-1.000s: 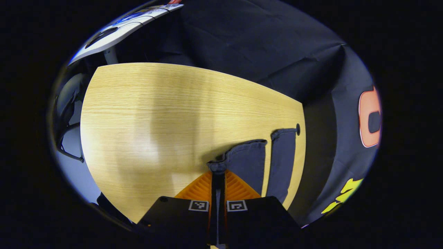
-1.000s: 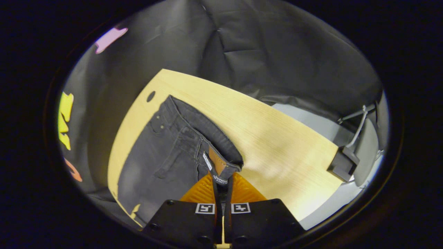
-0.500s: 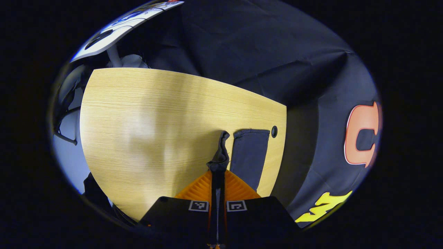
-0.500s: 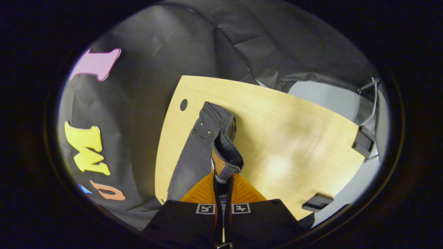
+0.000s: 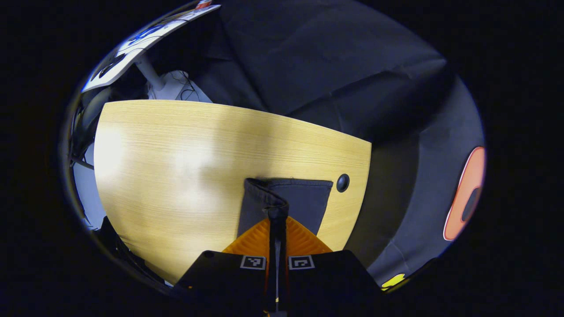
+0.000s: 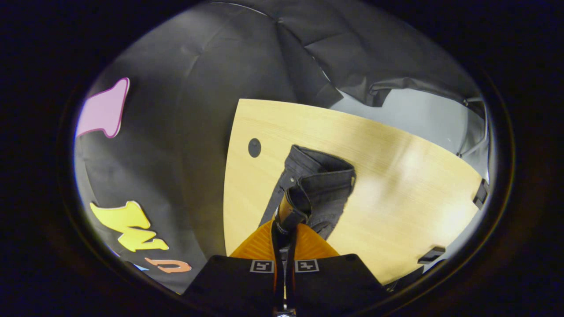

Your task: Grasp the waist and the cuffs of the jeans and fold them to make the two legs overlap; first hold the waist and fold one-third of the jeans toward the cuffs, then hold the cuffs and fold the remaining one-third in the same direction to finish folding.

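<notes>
Left hand-held gripper [image 5: 276, 220] is seen clamped on a cuff [image 5: 269, 203] of the jeans [image 5: 304, 200]; since a second ago that leg has been swung over its twin, just ahead on the desk [image 5: 176, 154]. Right hand-held gripper [image 6: 284, 226] is pinched on the waist [image 6: 293, 207], now doubled over. Leg overlap is judged nearly done. No containers are seen.

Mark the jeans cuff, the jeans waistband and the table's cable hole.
jeans cuff [image 5: 291, 198], left gripper view: on the flat leg end behind the pinched hem.
jeans waistband [image 6: 324, 176], right gripper view: on the band's outer face near its corner.
cable hole [image 6: 254, 147], right gripper view: on the middle of the dark round opening.
</notes>
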`<state>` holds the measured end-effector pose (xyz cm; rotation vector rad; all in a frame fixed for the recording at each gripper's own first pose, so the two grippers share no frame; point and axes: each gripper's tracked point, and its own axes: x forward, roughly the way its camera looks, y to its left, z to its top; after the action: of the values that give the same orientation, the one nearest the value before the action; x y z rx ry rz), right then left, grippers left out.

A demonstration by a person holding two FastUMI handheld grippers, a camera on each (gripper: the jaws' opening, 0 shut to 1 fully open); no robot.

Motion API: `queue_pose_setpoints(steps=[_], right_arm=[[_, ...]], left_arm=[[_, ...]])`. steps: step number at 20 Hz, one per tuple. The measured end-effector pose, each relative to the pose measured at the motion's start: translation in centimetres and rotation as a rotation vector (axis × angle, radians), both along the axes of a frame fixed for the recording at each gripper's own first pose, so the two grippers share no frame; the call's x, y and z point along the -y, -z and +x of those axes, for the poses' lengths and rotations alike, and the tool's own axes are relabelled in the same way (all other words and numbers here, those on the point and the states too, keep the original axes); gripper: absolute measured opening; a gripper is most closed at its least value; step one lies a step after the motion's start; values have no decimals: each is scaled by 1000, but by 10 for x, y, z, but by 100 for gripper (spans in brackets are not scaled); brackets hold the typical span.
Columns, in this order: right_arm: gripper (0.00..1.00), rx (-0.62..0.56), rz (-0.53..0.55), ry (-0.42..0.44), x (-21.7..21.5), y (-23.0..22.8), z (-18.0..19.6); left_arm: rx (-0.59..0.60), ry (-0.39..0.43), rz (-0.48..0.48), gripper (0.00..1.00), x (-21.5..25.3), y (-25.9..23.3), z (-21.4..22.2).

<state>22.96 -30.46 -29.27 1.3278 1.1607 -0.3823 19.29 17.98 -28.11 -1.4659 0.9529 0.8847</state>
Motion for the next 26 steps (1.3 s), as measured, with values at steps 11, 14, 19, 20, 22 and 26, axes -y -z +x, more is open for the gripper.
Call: queue_pose_setpoints(steps=[11, 14, 19, 20, 22, 26], right_arm=[[2, -31, -2, -26, -1, 63, 49], [3, -25, -4, -21, -3, 75, 56], [17, 15, -14, -14, -4, 77, 53], [19, 33, -11, -1, -3, 73, 55], [31, 76, -30, -3, 0, 62, 54], [77, 161, -188, -93, 5, 34, 39]], left_arm=[[12, 146, -8, 5, 19, 68, 100], [16, 176, -4, 0, 21, 77, 110], [9, 229, -8, 13, 25, 84, 111], [6, 239, -9, 23, 27, 83, 110], [8, 252, -22, 61, 30, 76, 109], [55, 265, 11, 96, 28, 42, 100]])
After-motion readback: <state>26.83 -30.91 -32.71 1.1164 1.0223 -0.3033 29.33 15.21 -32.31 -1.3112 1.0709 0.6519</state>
